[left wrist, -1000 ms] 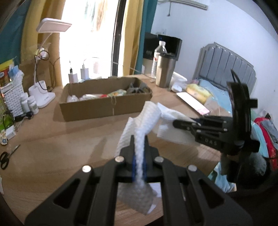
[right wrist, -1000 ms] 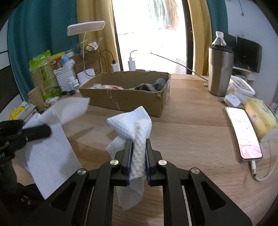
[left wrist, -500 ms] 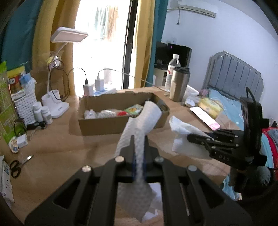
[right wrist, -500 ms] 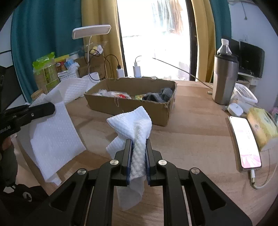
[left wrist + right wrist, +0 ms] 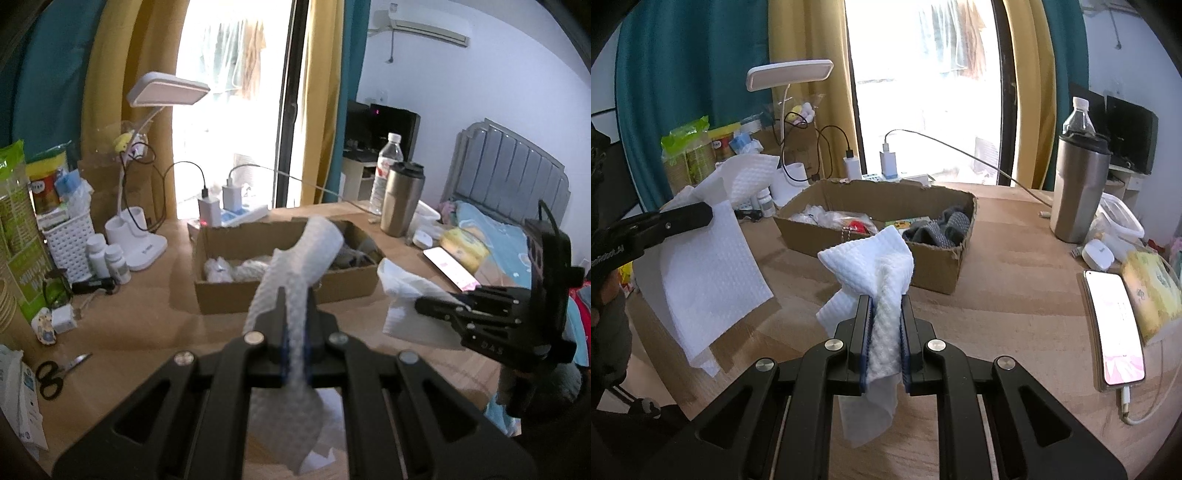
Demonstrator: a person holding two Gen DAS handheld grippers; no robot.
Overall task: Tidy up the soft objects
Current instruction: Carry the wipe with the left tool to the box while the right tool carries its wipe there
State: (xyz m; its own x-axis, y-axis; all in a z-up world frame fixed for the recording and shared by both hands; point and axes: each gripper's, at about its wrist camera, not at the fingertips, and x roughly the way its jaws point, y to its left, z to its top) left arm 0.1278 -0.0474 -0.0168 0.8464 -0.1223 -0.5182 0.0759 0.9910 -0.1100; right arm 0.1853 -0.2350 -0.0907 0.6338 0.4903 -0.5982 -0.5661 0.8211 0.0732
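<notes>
Wooden table [image 5: 1015, 280] (cardboard box [image 5: 942, 271] atop).

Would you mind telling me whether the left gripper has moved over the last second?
Yes. The left gripper, shut on the white cloth, has risen and drawn back: the cardboard box sits lower and smaller in its view, with more window above.

Bare wooden desk [image 5: 1015, 295] lies open between the cardboard box [image 5: 934, 266] and the smartphone [image 5: 1115, 325], giving room to pass. The steel tumbler [image 5: 1078, 188] and water bottle [image 5: 1078, 118] stand at the far right. Left of the box, the desk lamp [image 5: 147, 236], pill bottles [image 5: 109, 258] and scissors [image 5: 55, 373] crowd that side.
</notes>
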